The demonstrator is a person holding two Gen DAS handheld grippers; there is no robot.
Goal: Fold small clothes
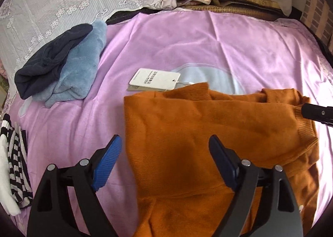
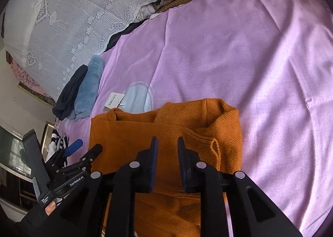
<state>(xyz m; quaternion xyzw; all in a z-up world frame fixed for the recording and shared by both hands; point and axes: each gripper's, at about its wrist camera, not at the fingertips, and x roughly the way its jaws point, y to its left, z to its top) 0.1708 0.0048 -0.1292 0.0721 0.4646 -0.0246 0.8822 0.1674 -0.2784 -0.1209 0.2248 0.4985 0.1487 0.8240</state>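
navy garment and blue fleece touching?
Touching. The left wrist view shows the navy garment lying partly on top of the blue fleece, overlapping its left side with no pink sheet between them.

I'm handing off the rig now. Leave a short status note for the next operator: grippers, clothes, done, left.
Left gripper: open, empty, over the orange sweater's left edge.
Right gripper: open, narrower gap, empty, above the sweater's middle.
Sweater lies partly folded on the pink sheet, white tag at its collar.
Navy garment and blue fleece sit folded at far left.
Left: finish the sweater, then the striped piece.
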